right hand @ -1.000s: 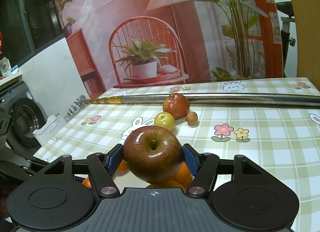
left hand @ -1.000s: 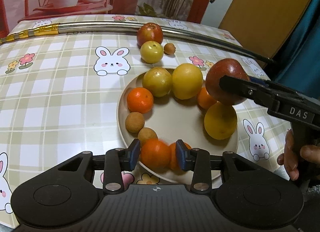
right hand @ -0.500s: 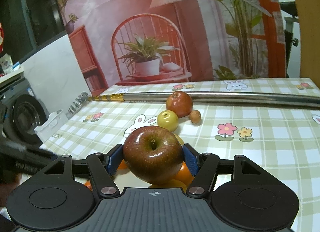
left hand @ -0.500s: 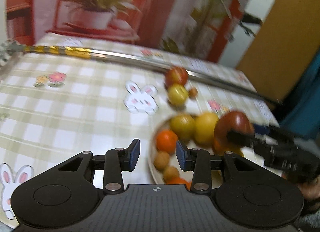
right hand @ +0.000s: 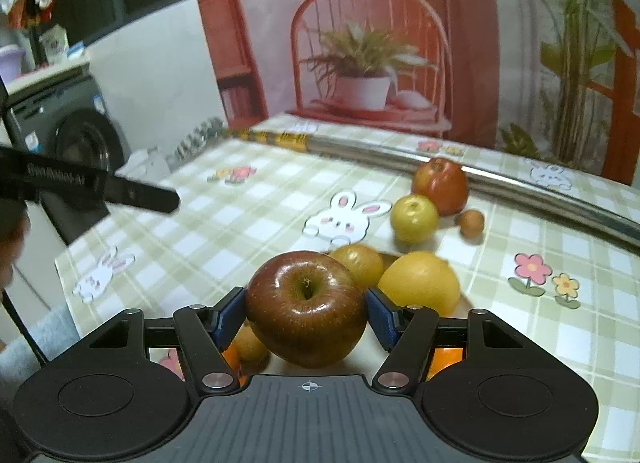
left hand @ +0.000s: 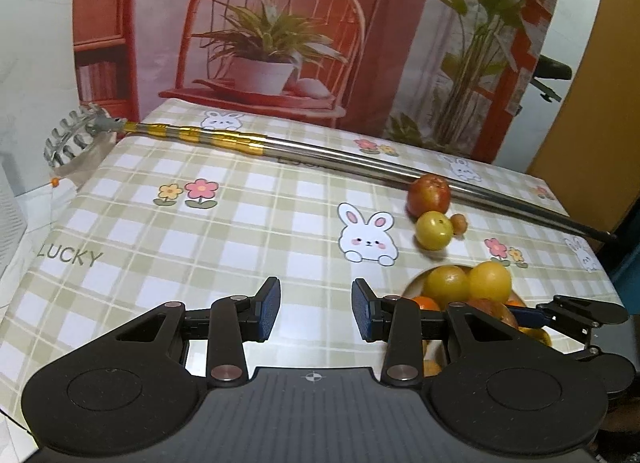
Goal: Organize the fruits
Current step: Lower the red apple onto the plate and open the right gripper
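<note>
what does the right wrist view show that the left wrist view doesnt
Only the right wrist view: the dark red apple full on, stem hollow up, clamped between the right gripper jaws, plus a washing machine off the table's left side.

Only the left wrist view: the left gripper, jaws apart with nothing between them, over bare tablecloth, and the word LUCKY.

Both: the metal pole, and beside it a red apple, a yellow-green fruit and a small brown fruit.
</note>
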`<act>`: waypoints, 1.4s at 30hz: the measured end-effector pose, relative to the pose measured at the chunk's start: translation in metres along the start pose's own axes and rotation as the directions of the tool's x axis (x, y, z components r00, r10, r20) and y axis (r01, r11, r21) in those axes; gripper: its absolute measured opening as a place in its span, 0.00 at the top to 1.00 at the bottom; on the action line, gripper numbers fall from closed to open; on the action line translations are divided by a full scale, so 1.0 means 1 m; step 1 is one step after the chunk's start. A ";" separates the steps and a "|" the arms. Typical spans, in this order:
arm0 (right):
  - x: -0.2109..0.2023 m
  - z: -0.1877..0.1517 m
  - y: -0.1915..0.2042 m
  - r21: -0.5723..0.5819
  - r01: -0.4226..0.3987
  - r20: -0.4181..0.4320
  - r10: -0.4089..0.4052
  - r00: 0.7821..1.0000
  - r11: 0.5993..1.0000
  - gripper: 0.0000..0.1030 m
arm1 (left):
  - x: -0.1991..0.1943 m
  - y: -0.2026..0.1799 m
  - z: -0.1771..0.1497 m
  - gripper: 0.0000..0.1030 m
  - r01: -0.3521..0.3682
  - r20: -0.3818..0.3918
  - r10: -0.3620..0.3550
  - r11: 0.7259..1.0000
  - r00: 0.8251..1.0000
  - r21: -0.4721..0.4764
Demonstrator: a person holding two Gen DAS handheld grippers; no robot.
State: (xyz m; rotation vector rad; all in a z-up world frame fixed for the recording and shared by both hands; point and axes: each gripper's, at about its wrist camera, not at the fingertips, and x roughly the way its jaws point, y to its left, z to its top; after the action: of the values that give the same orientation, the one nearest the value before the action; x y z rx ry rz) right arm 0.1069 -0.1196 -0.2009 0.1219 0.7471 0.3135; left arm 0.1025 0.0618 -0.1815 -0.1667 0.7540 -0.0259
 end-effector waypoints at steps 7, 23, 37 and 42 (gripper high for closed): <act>0.010 -0.002 0.002 -0.005 0.008 -0.047 -0.008 0.999 1.000 0.41 | 0.000 0.008 -0.003 0.60 0.003 -0.003 -0.003 1.000 1.000 -0.013; 0.019 -0.001 0.008 -0.043 0.024 -0.073 -0.027 0.997 0.999 0.40 | 0.003 0.004 -0.005 0.60 0.006 -0.019 -0.006 1.000 1.000 0.005; 0.002 0.005 -0.001 0.023 0.013 0.004 -0.013 1.000 1.000 0.41 | 0.003 0.003 -0.006 0.60 0.007 -0.022 -0.007 1.000 1.000 0.012; -0.012 0.011 -0.012 0.054 0.037 0.056 -0.040 0.998 0.998 0.41 | 0.004 0.002 -0.006 0.60 0.009 -0.024 -0.009 1.000 1.000 0.015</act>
State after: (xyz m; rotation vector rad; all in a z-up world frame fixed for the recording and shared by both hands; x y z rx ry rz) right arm 0.1091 -0.1354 -0.1874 0.1661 0.7009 0.2526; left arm 0.1008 0.0627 -0.1886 -0.1556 0.7763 -0.0422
